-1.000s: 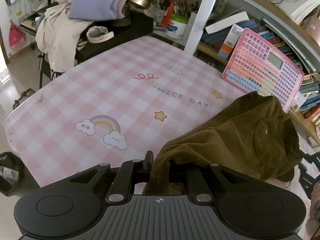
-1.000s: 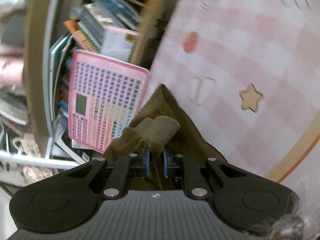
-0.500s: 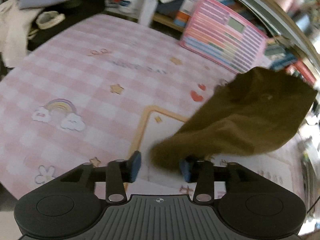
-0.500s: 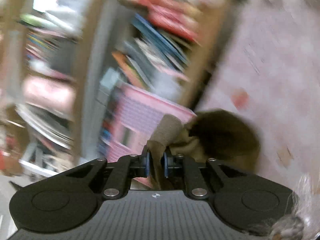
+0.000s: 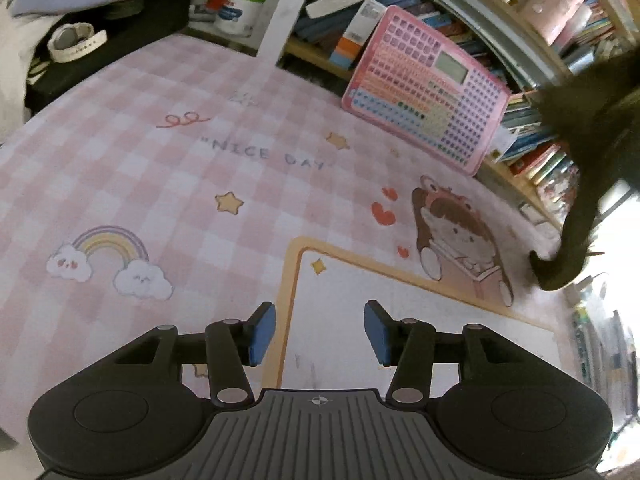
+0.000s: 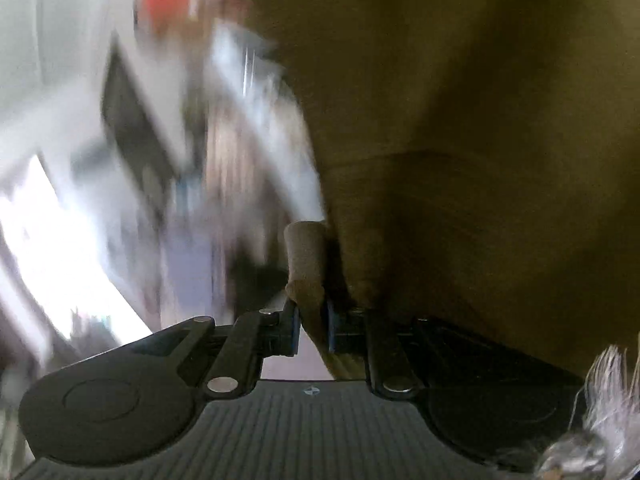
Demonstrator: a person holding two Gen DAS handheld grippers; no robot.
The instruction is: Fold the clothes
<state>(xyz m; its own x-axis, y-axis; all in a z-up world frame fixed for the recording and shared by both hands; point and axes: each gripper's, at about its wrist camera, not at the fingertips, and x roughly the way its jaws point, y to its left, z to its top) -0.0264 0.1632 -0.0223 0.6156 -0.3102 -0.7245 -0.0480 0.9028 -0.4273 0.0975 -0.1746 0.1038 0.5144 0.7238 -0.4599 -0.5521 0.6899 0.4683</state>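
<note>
An olive-brown garment (image 6: 460, 128) hangs in the air and fills the right of the right wrist view. My right gripper (image 6: 312, 332) is shut on a fold of its edge. In the left wrist view the same garment (image 5: 588, 136) dangles dark at the far right, its lowest tip just above the pink checked table mat (image 5: 140, 168). My left gripper (image 5: 319, 334) hovers over the mat's white panel. Its jaws are opening and nothing is between its blue pads (image 5: 262, 334).
A pink toy keyboard tablet (image 5: 424, 96) leans against a bookshelf (image 5: 532, 136) behind the table. At the back left stand a black stand with a wristwatch (image 5: 76, 42), piled clothes and jars. The right wrist view's background is motion-blurred.
My left gripper let go of the garment and opened. My right gripper closed tight on the cloth and swung it up off the table to the right.
</note>
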